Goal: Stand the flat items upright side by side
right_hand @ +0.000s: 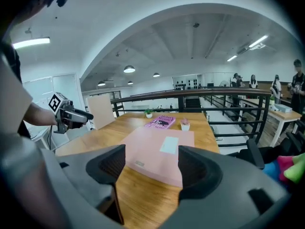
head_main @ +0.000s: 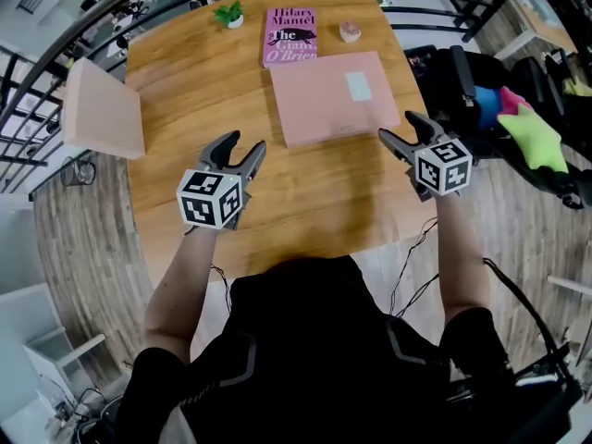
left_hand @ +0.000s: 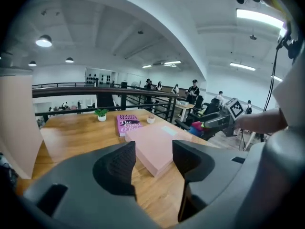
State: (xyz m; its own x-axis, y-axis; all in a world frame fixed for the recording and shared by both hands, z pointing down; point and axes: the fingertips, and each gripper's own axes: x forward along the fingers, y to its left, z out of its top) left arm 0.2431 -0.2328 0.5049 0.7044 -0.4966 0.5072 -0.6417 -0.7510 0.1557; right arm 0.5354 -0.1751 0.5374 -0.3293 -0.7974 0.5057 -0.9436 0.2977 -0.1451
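Wood table (head_main: 203, 81) w/ satin grain — pink box (head_main: 319, 107) matt, prob. card.

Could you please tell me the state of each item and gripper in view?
left gripper, open, empty.
right gripper, open, empty.
large pink flat item, lying flat.
magenta book, lying flat, cover up.
pink board, standing upright.
green plant pot, upright.
pink pot, upright.

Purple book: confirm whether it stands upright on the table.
No, the purple book lies flat on the table, cover facing up, just beyond the flat pink box.
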